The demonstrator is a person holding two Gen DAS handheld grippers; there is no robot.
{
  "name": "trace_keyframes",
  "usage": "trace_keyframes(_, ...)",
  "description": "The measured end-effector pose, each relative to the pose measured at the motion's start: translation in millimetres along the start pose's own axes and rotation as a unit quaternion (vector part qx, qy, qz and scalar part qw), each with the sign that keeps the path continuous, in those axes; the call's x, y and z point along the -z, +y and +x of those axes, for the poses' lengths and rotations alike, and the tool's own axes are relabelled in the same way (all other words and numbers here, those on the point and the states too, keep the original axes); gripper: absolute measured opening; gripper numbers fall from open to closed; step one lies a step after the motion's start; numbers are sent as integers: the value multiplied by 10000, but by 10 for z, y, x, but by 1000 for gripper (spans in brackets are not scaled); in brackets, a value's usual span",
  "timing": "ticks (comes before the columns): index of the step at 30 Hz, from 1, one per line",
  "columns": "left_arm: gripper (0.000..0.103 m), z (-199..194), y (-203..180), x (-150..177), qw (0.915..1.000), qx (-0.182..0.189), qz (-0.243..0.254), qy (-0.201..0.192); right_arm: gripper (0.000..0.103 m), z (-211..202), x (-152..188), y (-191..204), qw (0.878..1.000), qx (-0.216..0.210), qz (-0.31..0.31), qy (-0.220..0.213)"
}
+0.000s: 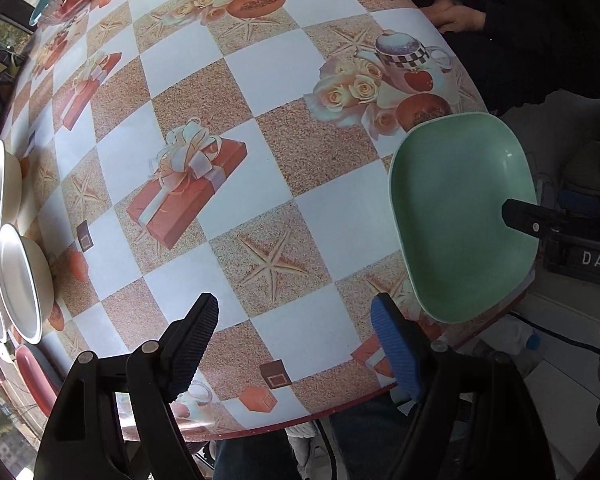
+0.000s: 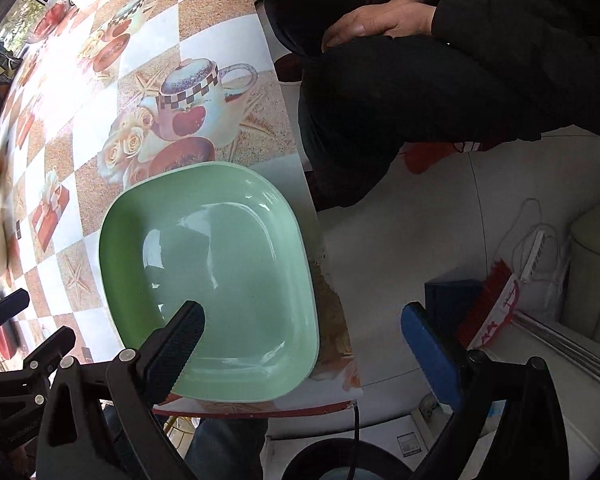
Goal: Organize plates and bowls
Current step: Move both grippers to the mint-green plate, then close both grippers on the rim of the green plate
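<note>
Only the left wrist view shows the three round white bowls [image 1: 18,280], grouped at the table's left edge, far from the shiny green square plate with rounded corners [image 1: 462,220]. Only the right wrist view shows a seated person's hand [image 2: 380,22] past the plate's far side. The plate lies flat by the right edge of the table with the checkered picture cloth [image 1: 260,184], near its front corner. Much bare cloth lies left of the plate. The left gripper [image 1: 294,344] is spread wide and holds nothing. The right gripper [image 2: 304,350] is spread wide too, its black finger [image 2: 174,350] over the plate's near rim, its blue finger [image 2: 432,354] past the table edge.
</note>
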State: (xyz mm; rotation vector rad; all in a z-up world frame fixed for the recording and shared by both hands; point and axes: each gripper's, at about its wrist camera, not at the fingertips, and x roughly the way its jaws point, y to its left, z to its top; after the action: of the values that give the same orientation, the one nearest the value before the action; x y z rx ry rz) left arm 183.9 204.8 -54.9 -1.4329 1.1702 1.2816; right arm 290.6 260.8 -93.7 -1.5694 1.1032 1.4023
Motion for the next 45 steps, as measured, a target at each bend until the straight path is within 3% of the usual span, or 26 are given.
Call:
trace_keyframes(9, 82, 105, -140, -117, 9997, -46, -192, -130, 99, 96, -111, 245, 9981, 134, -592, -99)
trace_keyframes(11, 82, 132, -114, -162, 9996, -38, -240, -133, 88, 110, -116, 325, 9972, 200, -704, -121)
trace_keyframes(12, 82, 135, -108, -176, 9995, -54, -255, -154, 73, 129, -116, 367, 9969, 200, -757, -112)
trace_keyframes(13, 82, 130, -94, -199, 9995, -48, -264, -179, 66, 153, -115, 395, 9966, 211, -792, -75)
trace_keyframes(18, 82, 79, -57, -271, 9991, 84, -290, -304, 65, 180, -83, 458, 9960, 197, -865, -93)
trace_keyframes(20, 81, 46, -65, -275, 9988, 136, -274, -394, 60, 169, -55, 461, 9957, 206, -897, -125)
trace_keyframes(21, 82, 29, -61, -280, 9986, 173, -251, -435, 53, 155, -43, 454, 9957, 206, -893, -158)
trace_keyframes(22, 82, 31, -73, -299, 9987, 192, -220, -427, 49, 140, -38, 437, 9958, 203, -870, -185)
trace_keyframes(29, 81, 202, -219, -482, 9992, 120, -302, -252, 43, 143, -21, 331, 9970, 55, -768, -124)
trace_keyframes(32, 73, 316, -266, -519, 9996, 29, -260, -38, 43, 144, -25, 327, 9969, 27, -779, -119)
trace_keyframes(34, 71, 366, -244, -535, 9993, 124, -335, 57, 30, 146, -29, 318, 9969, -40, -785, -99)
trace_keyframes(41, 47, 303, -138, -532, 9996, 186, -183, -127, 29, 161, 29, 474, 9958, -204, -887, 4)
trace_keyframes(45, 46, 304, -20, -420, 9997, 168, -44, -155, 29, 184, 152, 753, 9927, -250, -1182, 61)
